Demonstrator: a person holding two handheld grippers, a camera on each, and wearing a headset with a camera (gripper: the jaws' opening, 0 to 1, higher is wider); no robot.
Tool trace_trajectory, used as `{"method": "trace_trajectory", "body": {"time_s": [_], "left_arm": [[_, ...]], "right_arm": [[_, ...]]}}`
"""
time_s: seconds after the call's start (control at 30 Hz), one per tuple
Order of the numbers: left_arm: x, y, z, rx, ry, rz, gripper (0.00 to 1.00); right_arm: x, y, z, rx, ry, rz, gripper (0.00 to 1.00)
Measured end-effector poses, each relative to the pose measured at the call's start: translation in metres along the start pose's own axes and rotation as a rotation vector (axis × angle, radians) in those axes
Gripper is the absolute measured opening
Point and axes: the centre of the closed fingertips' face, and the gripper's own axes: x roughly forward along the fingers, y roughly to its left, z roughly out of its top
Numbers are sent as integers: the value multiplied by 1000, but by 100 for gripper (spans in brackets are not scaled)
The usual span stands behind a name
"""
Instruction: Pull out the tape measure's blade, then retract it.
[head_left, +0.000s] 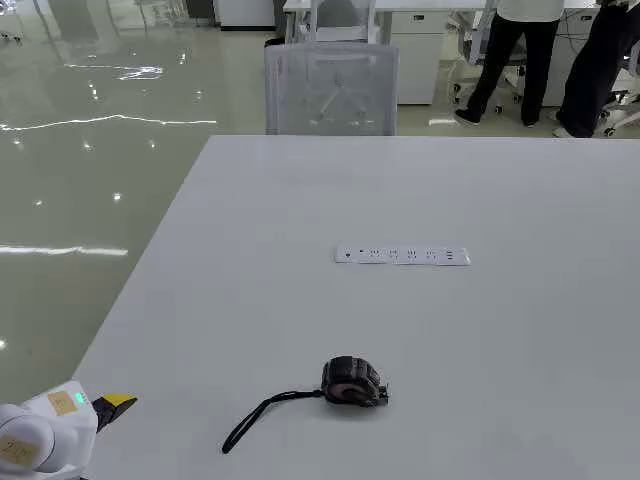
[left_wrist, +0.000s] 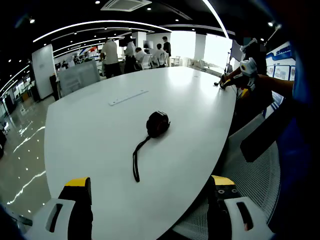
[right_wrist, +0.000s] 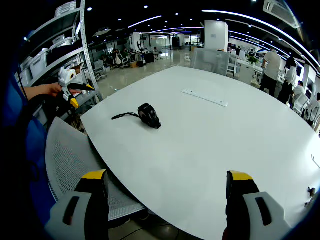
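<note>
A black tape measure (head_left: 353, 381) lies on the white table (head_left: 400, 190) near its front edge, blade retracted, its black wrist strap (head_left: 262, 415) trailing to the left. My left gripper (head_left: 105, 408) sits at the lower left corner of the head view, off the table's edge. In the left gripper view the tape measure (left_wrist: 157, 123) lies well ahead of my open left gripper (left_wrist: 150, 187). In the right gripper view the tape measure (right_wrist: 149, 115) lies far beyond my open right gripper (right_wrist: 167, 177). Nothing sits between either pair of jaws.
A white power strip (head_left: 402, 256) lies flat in the table's middle. A grey mesh chair (head_left: 330, 88) stands at the far edge, and people (head_left: 520, 50) stand at desks behind it. A mesh chair seat (right_wrist: 70, 160) sits below the near edge.
</note>
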Motion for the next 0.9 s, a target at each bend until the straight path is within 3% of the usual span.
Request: {"method": "trace_trajectory", "body": {"time_s": [0.53,0.9], "left_arm": [[-8,1,-8,0,12,5,93],[-3,1,0,1,2,2,93]], "right_arm": [[-2,3,0,-7,3,-2,95],[2,5,2,-7,8,9,95]]}}
